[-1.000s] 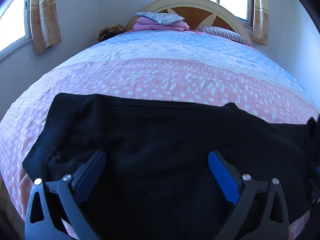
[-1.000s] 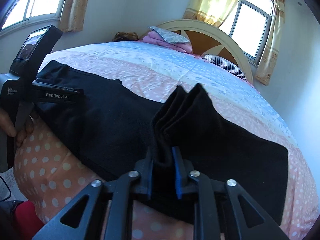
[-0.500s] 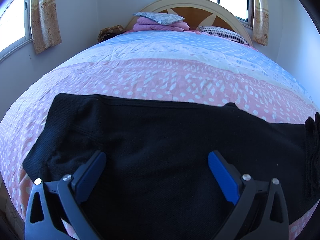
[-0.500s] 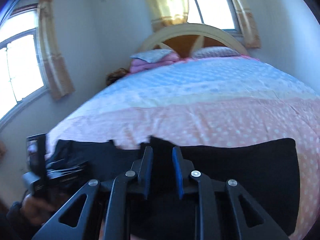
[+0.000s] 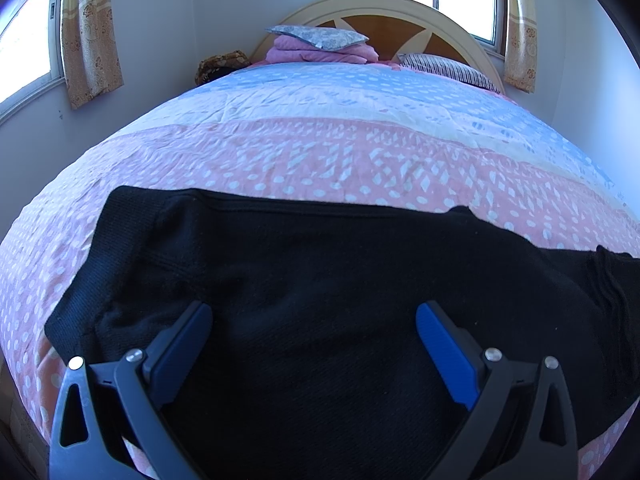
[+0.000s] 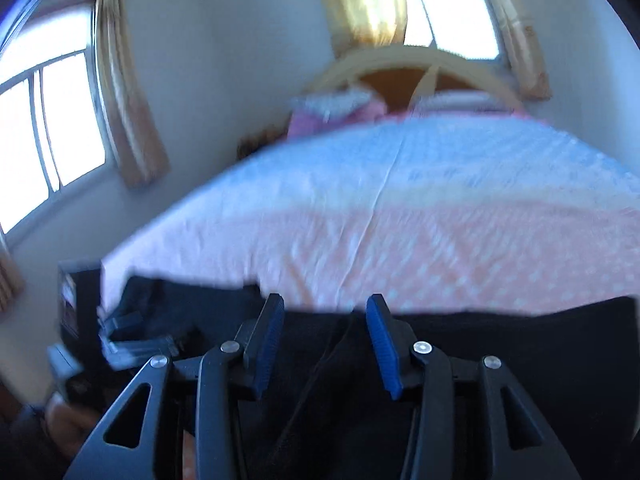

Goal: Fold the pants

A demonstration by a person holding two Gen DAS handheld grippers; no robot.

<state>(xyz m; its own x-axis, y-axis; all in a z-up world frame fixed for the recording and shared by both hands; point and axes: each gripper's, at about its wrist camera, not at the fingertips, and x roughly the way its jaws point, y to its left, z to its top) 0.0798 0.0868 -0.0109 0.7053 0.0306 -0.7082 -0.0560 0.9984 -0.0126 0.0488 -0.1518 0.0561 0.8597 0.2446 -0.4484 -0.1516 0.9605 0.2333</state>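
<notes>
Black pants [image 5: 312, 280] lie flat across the near edge of the bed. In the left wrist view they fill the lower half, with the waistband end at the left and a rumpled fold at the right edge. My left gripper [image 5: 314, 316] is wide open just above the fabric, holding nothing. In the blurred right wrist view the pants [image 6: 500, 344] lie under my right gripper [image 6: 324, 306], which is partly open with fabric between and below its blue pads [image 6: 380, 336]. The left gripper's body [image 6: 80, 312] shows at that view's left edge.
The bed has a pink and blue dotted quilt [image 5: 340, 148]. At the head are a folded pink blanket with a grey pillow [image 5: 320, 42], a striped pillow [image 5: 444, 68] and a wooden headboard [image 5: 384, 12]. Curtained windows flank the bed.
My right gripper has opened and let go of the pinched pants fold, which now lies down on the bed. Its view swung left and is blurred. The left gripper has not moved.
</notes>
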